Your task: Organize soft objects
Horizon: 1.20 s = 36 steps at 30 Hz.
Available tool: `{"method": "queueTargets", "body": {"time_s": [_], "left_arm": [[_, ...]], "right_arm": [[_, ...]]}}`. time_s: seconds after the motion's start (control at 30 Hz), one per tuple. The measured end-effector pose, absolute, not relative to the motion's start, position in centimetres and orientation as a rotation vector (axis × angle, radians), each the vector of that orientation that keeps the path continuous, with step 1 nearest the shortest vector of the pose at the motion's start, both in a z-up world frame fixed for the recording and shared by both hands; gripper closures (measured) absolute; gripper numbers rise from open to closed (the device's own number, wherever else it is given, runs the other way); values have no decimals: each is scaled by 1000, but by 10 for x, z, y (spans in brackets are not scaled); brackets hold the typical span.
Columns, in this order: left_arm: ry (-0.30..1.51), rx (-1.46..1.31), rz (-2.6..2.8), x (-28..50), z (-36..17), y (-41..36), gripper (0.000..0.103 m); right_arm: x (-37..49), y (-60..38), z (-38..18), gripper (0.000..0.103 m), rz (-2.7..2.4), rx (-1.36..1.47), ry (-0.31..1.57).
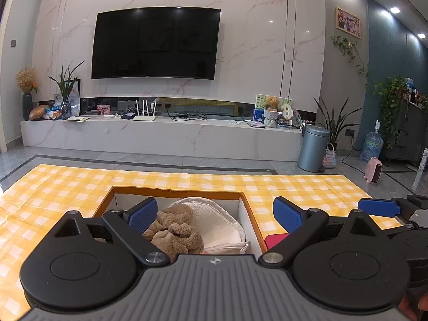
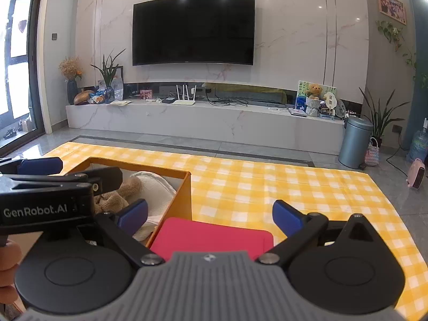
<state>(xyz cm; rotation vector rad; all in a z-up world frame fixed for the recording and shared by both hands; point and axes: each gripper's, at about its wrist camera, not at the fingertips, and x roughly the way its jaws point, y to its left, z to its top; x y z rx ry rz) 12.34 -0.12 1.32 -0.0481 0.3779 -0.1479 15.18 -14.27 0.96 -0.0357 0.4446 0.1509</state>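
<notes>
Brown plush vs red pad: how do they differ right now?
The brown plush lies crumpled inside the orange box, on a white cushion; the red pad lies flat outside it, on the checked cloth. The plush looks fuzzy and lumpy, the pad smooth and square-cornered. Neither is gripped: the left tool and right tool are both open.

The left gripper's [image 1: 215,214] body hides the box's [image 1: 248,208] near end and part of the brown plush [image 1: 174,230]. The pink pad's [image 2: 214,238] near edge lies under the right gripper [image 2: 210,214]. Small shelf [image 2: 214,112] items are unreadable.
</notes>
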Motion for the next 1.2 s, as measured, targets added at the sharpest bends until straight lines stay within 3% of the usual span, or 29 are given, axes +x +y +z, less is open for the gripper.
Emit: {"method": "queueTargets", "body": {"time_s": [1.2], "left_arm": [[381, -17, -148, 122, 10, -4, 0]], "right_arm": [[150, -138, 6, 6, 152, -67, 456]]}}
